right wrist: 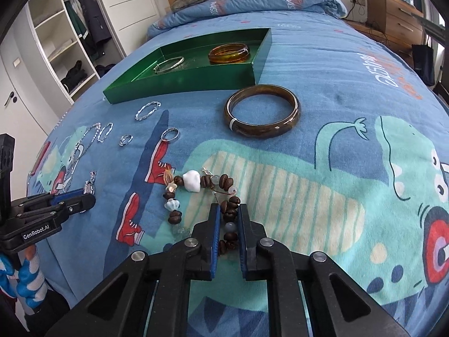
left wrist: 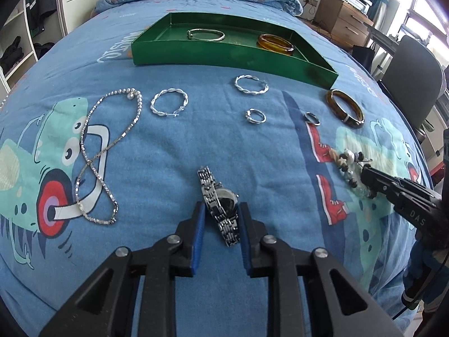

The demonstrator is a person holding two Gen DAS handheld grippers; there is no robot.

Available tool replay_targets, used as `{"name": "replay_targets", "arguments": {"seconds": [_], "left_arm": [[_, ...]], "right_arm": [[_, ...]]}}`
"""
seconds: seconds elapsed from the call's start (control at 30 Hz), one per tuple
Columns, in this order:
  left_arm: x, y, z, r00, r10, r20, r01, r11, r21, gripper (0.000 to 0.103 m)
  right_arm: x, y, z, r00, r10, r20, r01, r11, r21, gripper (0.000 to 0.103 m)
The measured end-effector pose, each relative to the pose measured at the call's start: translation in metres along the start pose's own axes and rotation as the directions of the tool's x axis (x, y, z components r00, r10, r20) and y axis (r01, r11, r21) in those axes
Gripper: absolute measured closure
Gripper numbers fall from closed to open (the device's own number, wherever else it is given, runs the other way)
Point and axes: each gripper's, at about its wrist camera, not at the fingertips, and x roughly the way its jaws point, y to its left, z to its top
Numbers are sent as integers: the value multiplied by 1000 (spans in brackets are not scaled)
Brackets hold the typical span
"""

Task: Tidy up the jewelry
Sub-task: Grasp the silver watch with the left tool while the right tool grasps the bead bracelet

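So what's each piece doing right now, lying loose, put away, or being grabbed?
Watch: on the bed, left gripper closed on it.
Beaded bracelet: on the bed, right gripper shut on it.
Amber bangle: in the green tray.
Silver bangle: in the tray.
Dark bangle: loose on the bed.

Both grippers (left wrist: 220,210) (right wrist: 228,210) clamped, tilted downward

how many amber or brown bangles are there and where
2: an amber bangle lies inside the green tray at its right end; a darker brown bangle lies on the bedspread just outside the tray's right corner. No others are visible.
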Motion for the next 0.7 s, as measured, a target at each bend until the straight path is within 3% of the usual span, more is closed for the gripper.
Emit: {"name": "replay_targets", "arguments": {"seconds": [0.47,0.7], "left_arm": [[-47,0,-9,996,-48,74,45,998,39,82],[-82,2,-7,985,-99,140,91,994,58,82]], "right_arm": [[-65,18,-19,992,-42,122,40,999,22,92],[-93,36,-19,984,-68,167,65,998,27,92]]}}
